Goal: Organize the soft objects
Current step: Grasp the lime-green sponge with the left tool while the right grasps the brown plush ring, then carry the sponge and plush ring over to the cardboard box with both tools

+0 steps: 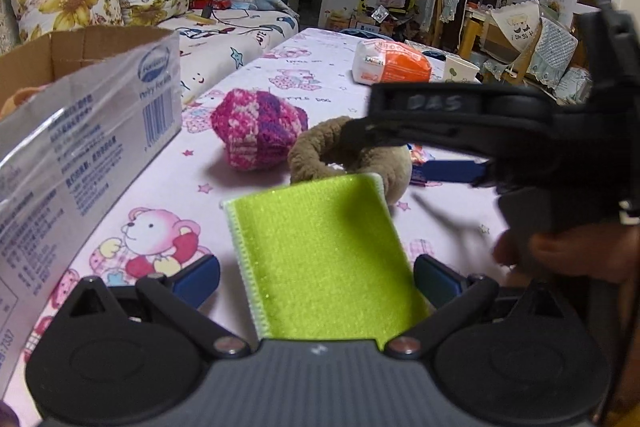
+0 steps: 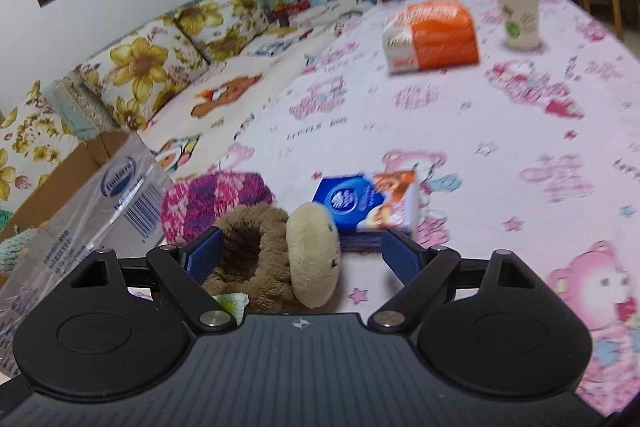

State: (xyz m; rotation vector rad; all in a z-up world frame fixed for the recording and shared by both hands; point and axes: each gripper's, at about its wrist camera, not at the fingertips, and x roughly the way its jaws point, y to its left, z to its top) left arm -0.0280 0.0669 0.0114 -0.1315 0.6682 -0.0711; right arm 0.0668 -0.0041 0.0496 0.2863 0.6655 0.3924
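The left gripper (image 1: 316, 277) is seen with its blue pads (image 1: 198, 277) spread wide; the green cloth (image 1: 324, 259) lies flat between them, touched by neither pad. The right gripper (image 2: 300, 253) is likewise held apart, and the brown plush toy (image 2: 276, 259) sits between its fingers, a little toward the pad at 9 o'clock, with no clamping visible. In the left wrist view the same right-hand tool crosses in from 3 o'clock, above the plush.

Outward from the plush, the pink knitted hat (image 1: 258, 129) is found at 11 o'clock, just beside it, and a small blue box (image 2: 366, 203) rests at 1 o'clock, close behind. The cardboard box (image 1: 86, 67) stands at 9 to 10 o'clock of both tools, its taped flap raised; something soft appears to lie inside already, though what it is cannot be told. At 12 to 1 o'clock, well apart on the pink tablecloth (image 2: 520, 131), an orange packet (image 2: 432, 35) and a paper cup (image 2: 520, 19) are seen.

A slip is judged likely if the right fingers are closed on the plush's cream muzzle alone, as rounded stuffing may squeeze out. The thin cloth may be missed unless the pads are pressed down to the table. The two tools are crowded and could collide.
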